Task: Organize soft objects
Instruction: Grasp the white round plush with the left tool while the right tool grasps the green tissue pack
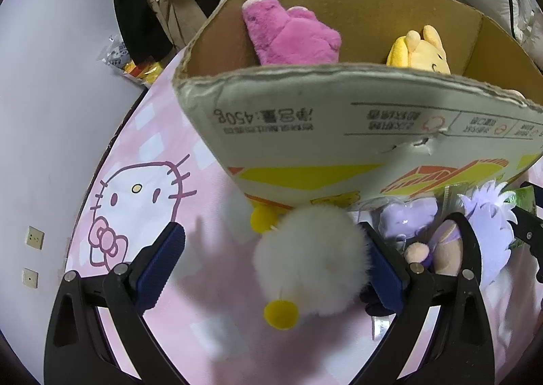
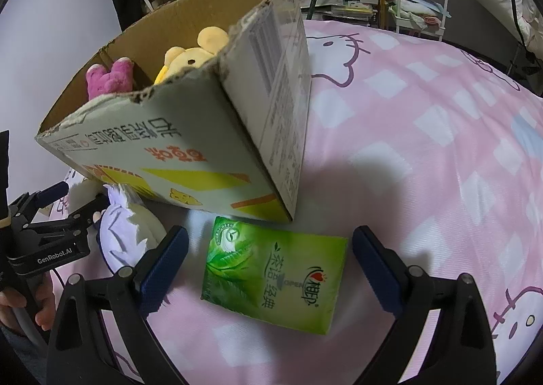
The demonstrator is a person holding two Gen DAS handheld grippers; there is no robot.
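The left gripper stands wide, its blue pads spread apart, with a fluffy white plush lying between them just in front of the cardboard box. The plush's fur brushes the right-hand pad; whether the other pad touches it cannot be told, since a clear gap shows there. A yellow pom-pom sits at the plush's near end.

The right gripper is also spread wide, with a green tissue pack lying flat on the pink bedsheet between its pads, touching neither, just in front of the box's near corner.

Only the left wrist view shows the white plush whole and a lilac plush toy beside it, near the box's front wall. Only the right wrist view shows the tissue pack in full, the box's side wall, the left gripper from outside, and a hand holding its handle. Both views look into the box, where a pink plush and a yellow plush bear lie. A purple-and-white spiky plush rests in front of the box, between the two grippers.
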